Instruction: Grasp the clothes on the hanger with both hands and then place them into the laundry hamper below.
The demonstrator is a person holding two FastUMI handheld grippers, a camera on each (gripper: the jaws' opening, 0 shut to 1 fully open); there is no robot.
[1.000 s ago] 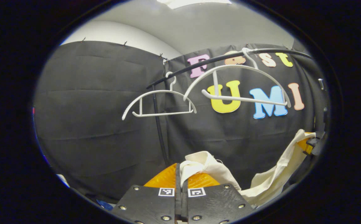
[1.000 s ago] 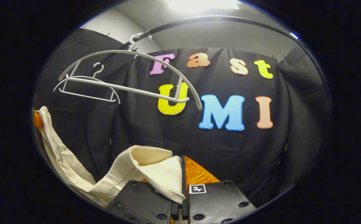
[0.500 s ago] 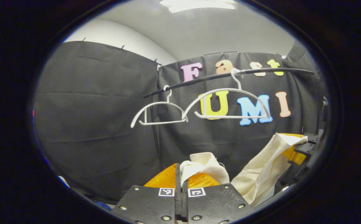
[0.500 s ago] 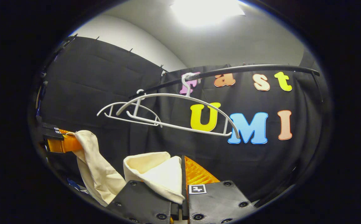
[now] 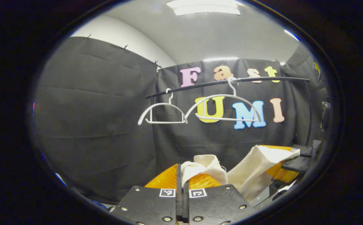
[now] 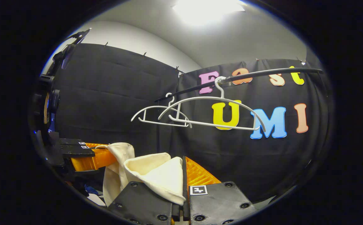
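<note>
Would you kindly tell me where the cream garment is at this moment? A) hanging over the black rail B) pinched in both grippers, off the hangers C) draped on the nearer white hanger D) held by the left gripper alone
B: the cream garment is clamped in the left gripper and the right gripper, while both white hangers hang bare on the black rail.

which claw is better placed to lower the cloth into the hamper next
Neither clearly. The left claw and right claw are both shut on the cream garment, off the hangers; no hamper in view. Lower both together.
</note>
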